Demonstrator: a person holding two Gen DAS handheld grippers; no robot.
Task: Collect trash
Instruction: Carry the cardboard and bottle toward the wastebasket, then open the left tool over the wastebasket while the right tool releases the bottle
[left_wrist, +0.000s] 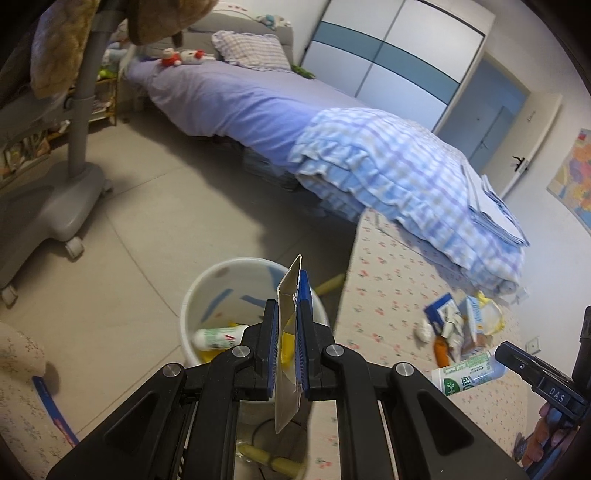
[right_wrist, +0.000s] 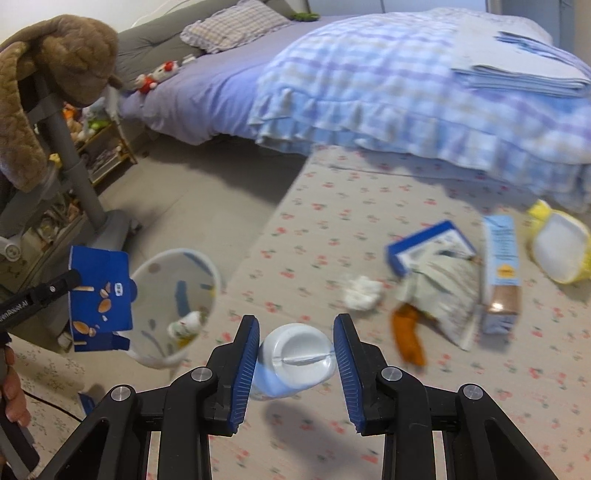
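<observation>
Several wrappers (right_wrist: 436, 291) litter the mat (right_wrist: 332, 206) beside the bin (right_wrist: 177, 295).

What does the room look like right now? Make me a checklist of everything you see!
Surface: floral mat on a grey tile floor.
Job's things: white bin with a bottle already inside; flattened blue box; white bottle.
Clutter: crumpled tissue, orange wrapper, cartons and a yellow-white item on the mat.
Grippers: left gripper shut on the flattened blue box over the bin; right gripper shut on the white bottle.
Cables: a dark cable at lower left.
Surroundings: bed with checked quilt, wardrobe, grey chair.
</observation>
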